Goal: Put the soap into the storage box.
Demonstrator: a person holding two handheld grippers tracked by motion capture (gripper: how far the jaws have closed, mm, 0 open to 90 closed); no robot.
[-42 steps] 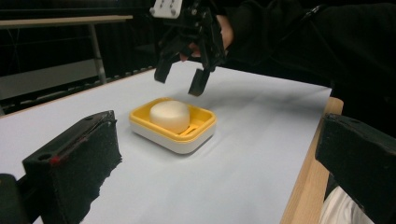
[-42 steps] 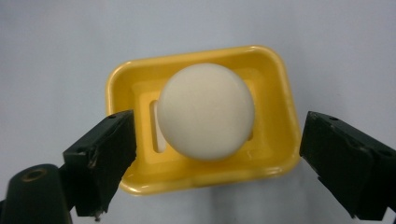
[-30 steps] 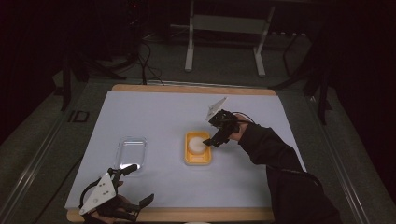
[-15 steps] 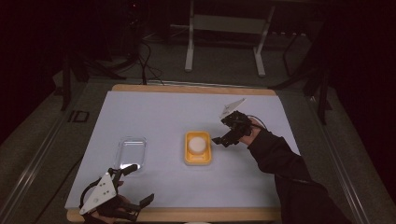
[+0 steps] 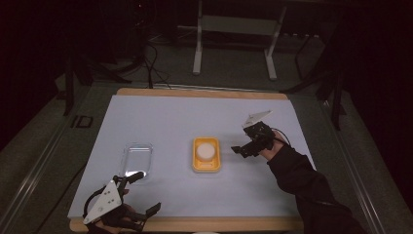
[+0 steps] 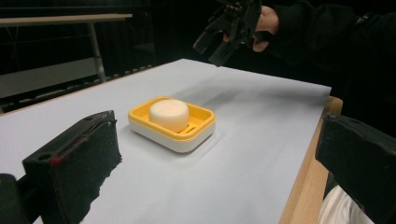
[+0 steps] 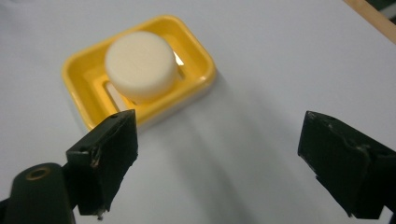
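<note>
A yellow soap dish point(image 5: 206, 165) holding a round white soap point(image 5: 206, 149) sits mid-table. It also lies ahead in the left gripper view, dish point(image 6: 198, 127) and soap point(image 6: 169, 114). In the right gripper view the dish point(image 7: 198, 58) and soap point(image 7: 141, 65) are at upper left. My right gripper point(image 5: 239, 151) hovers just right of the dish, open; its jaws have just been closing slightly with nothing between them point(image 7: 219, 144). My left gripper point(image 5: 145, 192) rests open at the table's near left edge, empty point(image 6: 215, 140). The right gripper point(image 6: 224, 35) also appears above and beyond the dish.
A clear plastic tray point(image 5: 137, 158) lies left of the dish, just beyond my left gripper. The white mat point(image 5: 195, 117) covers the wooden table point(image 5: 204, 92). A metal stand point(image 5: 234, 29) is on the floor behind the table.
My right gripper has drawn back to the right, away from the soap dish. The left gripper has stayed where it was.
</note>
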